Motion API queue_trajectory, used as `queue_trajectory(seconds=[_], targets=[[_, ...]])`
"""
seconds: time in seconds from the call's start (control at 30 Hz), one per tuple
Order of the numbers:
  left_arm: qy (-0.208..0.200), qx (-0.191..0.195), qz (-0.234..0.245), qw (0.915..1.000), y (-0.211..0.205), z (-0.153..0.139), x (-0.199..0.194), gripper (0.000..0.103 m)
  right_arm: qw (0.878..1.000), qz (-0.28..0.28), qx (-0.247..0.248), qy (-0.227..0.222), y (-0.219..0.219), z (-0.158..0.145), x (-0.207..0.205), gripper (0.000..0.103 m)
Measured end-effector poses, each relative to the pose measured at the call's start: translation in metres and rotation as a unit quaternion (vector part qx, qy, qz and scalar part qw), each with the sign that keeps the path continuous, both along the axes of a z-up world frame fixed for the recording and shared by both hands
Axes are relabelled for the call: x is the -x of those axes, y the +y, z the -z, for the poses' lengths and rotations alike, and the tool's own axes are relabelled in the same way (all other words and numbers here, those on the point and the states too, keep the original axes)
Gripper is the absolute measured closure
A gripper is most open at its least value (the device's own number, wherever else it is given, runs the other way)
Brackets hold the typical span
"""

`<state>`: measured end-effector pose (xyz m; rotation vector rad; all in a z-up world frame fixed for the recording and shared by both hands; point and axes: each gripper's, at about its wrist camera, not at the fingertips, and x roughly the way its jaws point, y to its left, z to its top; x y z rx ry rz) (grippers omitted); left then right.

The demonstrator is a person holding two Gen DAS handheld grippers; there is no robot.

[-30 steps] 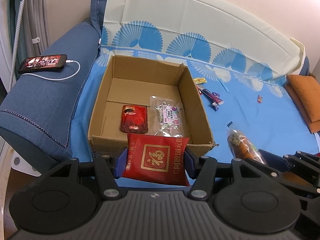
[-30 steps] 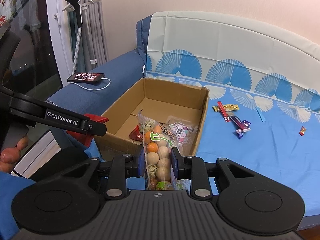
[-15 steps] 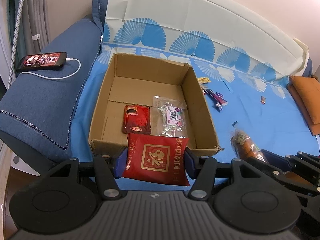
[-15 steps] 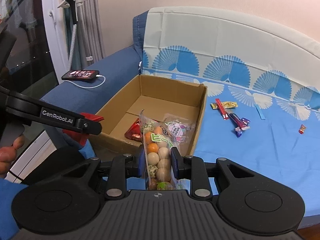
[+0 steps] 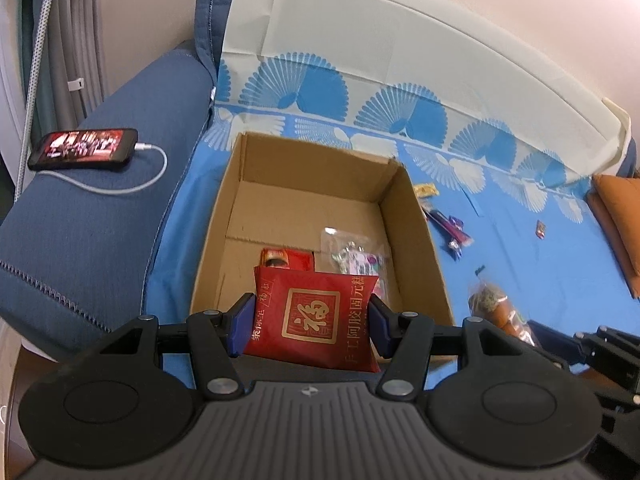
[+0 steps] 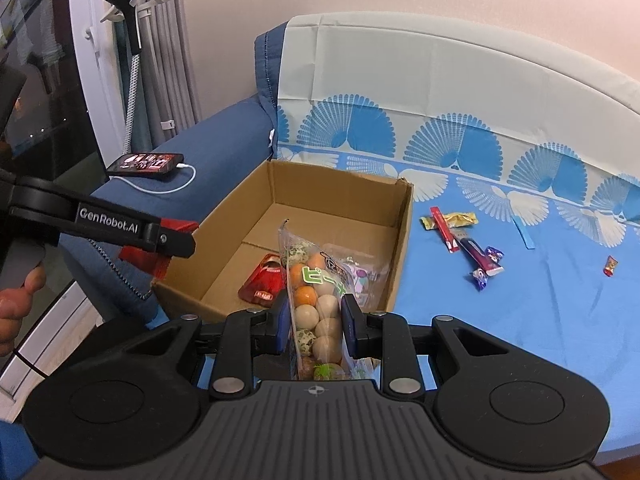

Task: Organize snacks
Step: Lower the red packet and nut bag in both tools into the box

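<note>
— Left gripper (image 5: 311, 320): what does it have?

— Both blue pads are pressed against the sides of a red snack pouch (image 5: 316, 316) with a gold square emblem. The pouch hangs over the near edge of the open cardboard box (image 5: 416, 220), which stands on the blue fan-patterned sheet (image 6: 520, 300).

— And the right gripper (image 6: 315, 330)?

— Its jaws stand narrow, clamped on a clear bag of round, egg-like snacks (image 6: 316, 300), held upright at the box's near right corner.

— Anything in the box?

— A small red packet (image 6: 262, 280) and a clear packet with a pink and purple label (image 6: 360, 276) lie side by side on its floor, towards the near end. The far half is bare cardboard.

— What lies outside it?

— On the sheet to the right of the box: a gold wrapper (image 6: 460, 219), a red stick (image 6: 443, 229), a dark purple bar (image 6: 480, 258), a blue strip (image 6: 525, 233), and a small red candy (image 6: 611, 266) well apart from them. A phone (image 5: 82, 149) on its white cable rests on the blue sofa arm to the left.
</note>
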<state>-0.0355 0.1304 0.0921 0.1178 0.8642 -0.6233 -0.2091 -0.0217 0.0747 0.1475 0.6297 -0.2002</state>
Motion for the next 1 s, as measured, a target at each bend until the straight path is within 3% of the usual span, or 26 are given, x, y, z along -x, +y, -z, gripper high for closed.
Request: queue_trajectory(seconds=[0.27,1.0], targets=[[0.001,-0.003,0.001,1.0,-0.021,0.005,-0.034,0.04,1.0,0.001,-0.001,0.006,-0.014,0.007,-0.035,0.075],[0.023,-0.054,0.015,0.9982,-0.071,0.059,-0.097,0.04,0.998,0.008,-0.031,0.044,-0.045,0.051,-0.123,0.075]])
